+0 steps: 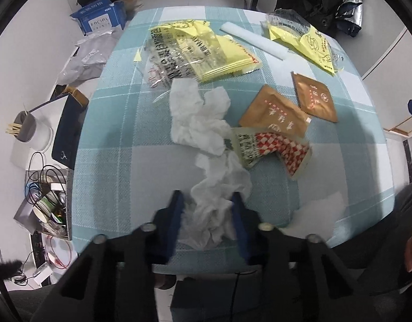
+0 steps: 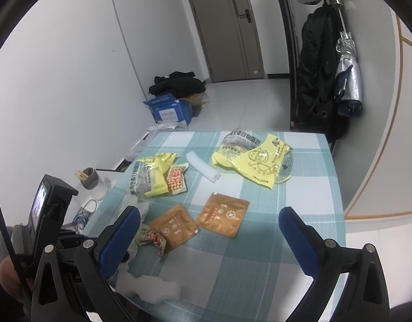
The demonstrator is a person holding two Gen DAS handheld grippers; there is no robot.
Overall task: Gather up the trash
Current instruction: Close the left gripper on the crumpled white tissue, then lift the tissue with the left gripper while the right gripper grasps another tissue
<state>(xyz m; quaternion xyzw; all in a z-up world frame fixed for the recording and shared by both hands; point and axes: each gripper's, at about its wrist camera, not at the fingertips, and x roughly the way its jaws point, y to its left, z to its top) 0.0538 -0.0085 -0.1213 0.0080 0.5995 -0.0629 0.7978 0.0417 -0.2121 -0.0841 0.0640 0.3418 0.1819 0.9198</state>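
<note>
Blue fingers (image 1: pixel 176 214) of the left gripper (image 1: pixel 206 201) pinched on crumpled tissue (image 1: pixel 216 201) at the checked table (image 1: pixel 104 161) near edge, right gripper (image 2: pixel 208 230) gaping empty above wrappers; pickup step, lift likely next.

The left wrist view looks steeply down from close above the near edge of the checked tablecloth (image 1: pixel 104 139). The right wrist view sits farther back and tilts less, taking in the door (image 2: pixel 227 26) at upper centre. Both share the two brown packets (image 1: pixel 316 99) (image 2: pixel 223 217) and yellow bags (image 1: pixel 206 51) (image 2: pixel 259 158).
</note>
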